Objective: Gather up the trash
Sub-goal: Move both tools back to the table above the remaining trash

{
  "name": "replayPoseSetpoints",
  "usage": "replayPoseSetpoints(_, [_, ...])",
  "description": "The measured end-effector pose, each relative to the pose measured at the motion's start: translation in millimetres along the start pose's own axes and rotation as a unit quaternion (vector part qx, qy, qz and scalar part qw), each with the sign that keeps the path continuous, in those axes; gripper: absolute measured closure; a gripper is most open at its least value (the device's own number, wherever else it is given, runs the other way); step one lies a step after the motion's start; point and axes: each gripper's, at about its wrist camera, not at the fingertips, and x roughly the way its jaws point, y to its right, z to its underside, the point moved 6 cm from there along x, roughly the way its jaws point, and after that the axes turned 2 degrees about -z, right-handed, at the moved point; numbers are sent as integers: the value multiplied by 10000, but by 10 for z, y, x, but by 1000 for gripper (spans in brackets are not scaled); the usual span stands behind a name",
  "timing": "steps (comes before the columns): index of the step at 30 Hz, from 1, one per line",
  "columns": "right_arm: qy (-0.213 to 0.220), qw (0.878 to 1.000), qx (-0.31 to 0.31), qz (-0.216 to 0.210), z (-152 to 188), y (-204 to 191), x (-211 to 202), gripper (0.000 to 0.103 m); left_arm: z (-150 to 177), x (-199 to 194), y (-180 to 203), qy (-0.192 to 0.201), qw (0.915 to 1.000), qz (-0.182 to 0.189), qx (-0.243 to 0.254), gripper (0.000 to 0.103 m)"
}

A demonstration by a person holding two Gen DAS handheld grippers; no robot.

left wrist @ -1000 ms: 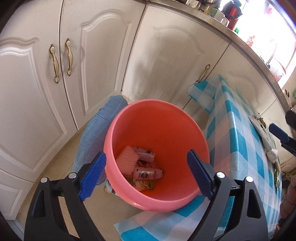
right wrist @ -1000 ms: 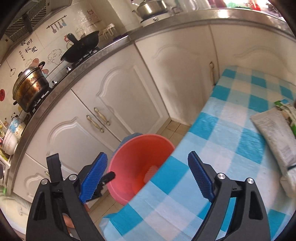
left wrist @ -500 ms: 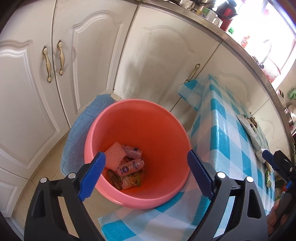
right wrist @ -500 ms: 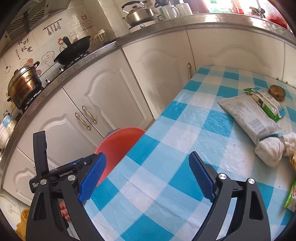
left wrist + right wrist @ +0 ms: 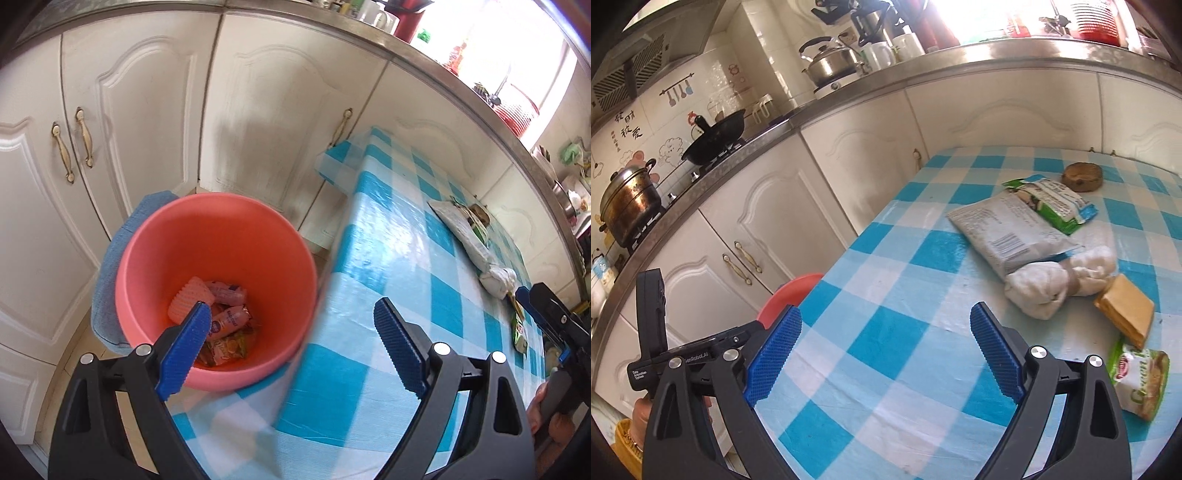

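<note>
A glossy checked cloth [image 5: 886, 332] covered the table. Beside it stood a smooth round pink bin [image 5: 221, 236] holding wrappers [image 5: 225, 325]. More crinkled packets [image 5: 1015, 232] lay on the cloth. Both the right gripper [image 5: 886, 354], jaws just widening, and left gripper [image 5: 291, 347] gaped, empty.

Black wok [image 5: 714, 142], steel kettle [image 5: 829, 66], copper pot [image 5: 628, 201] on the counter [image 5: 886, 79].

table [image 5: 886, 332]: checked cloth | on it: wrappers [image 5: 1015, 232]; white bundle [image 5: 1045, 288]; yellow packet [image 5: 1126, 310]
</note>
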Motion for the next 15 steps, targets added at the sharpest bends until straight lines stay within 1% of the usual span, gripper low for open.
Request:
replayPoseSetpoints(9, [186, 9996, 192, 15, -56, 320, -208, 11, 73, 0, 471, -103, 9990, 71, 437, 13])
replayPoseSetpoints(15, [437, 9978, 360, 356, -182, 745, -442, 11, 127, 14, 729, -194, 9973, 96, 697, 13])
